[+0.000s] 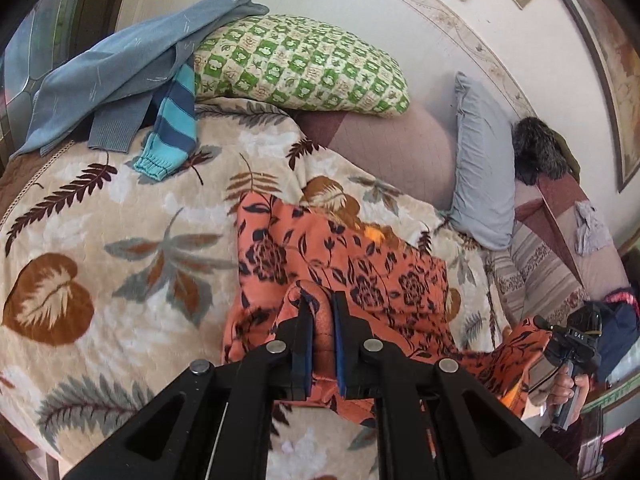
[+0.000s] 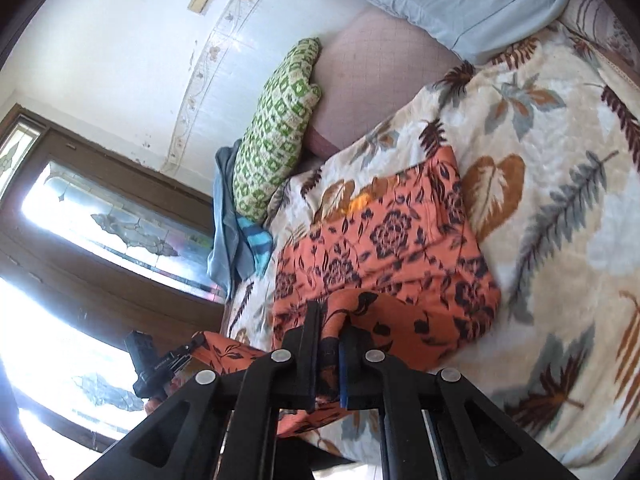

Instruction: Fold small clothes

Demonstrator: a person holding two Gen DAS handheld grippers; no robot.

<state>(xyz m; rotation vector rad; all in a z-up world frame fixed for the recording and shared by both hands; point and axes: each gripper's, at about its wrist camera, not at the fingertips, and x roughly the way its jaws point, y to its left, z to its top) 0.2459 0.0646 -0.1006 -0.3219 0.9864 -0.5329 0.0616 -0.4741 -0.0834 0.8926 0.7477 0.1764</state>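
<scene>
Gripping the orange floral garment [image 1: 344, 264] with both tools, mid-fold. Left gripper [image 1: 322, 312] has its jaws pressed together on a bunched edge of the cloth, fabric showing between the blue pads. Right gripper [image 2: 330, 320] does the same on another edge, jaws clamped with a fold of orange cloth squeezed between them. From the left wrist view the right tool shows at far right, held by a hand [image 1: 568, 388], with the garment's near edge strung between the two tools and raised off the bed. Rest of the garment lies beyond the jaws on the leaf-print blanket [image 1: 120, 248], far part flat and spread. Step looks like carrying the near edge over toward the far edge. Next move calls for keeping both pinches level so the edge stays straight, laying it onto the far part lined up, then letting go. Further back: a blue sweater [image 1: 120, 68] and a striped sleeve [image 1: 176, 120] near the green checked pillow [image 1: 304, 64], likely next. Grey-blue pillow [image 1: 480, 168] by the wall.
</scene>
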